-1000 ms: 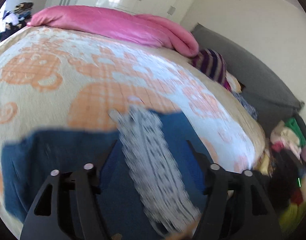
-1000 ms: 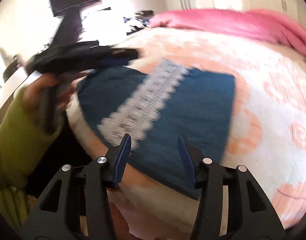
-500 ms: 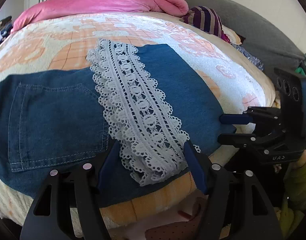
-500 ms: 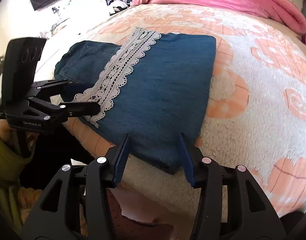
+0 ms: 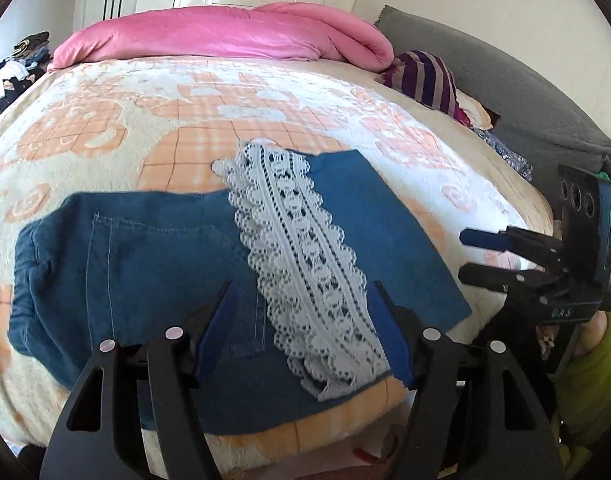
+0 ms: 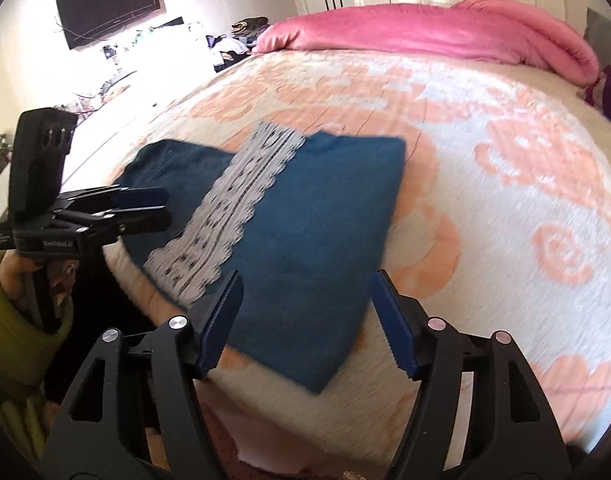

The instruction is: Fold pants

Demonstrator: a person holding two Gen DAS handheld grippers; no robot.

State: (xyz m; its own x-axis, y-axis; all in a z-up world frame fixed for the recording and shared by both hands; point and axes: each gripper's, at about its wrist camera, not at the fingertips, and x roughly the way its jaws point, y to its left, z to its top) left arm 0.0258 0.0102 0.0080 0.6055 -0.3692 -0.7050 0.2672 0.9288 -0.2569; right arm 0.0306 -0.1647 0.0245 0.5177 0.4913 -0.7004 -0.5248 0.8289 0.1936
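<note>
The folded blue denim pants lie flat near the front edge of the bed, on the cream blanket with orange patterns. A white lace strip runs diagonally across the denim. The left gripper hangs above the pants' near edge, jaws apart, pads clear of the cloth, holding nothing. To the right, the right gripper hangs over the pants' near corner; its jaws are opening, with nothing gripped. A pink quilt lies at the bed's far end.
</note>
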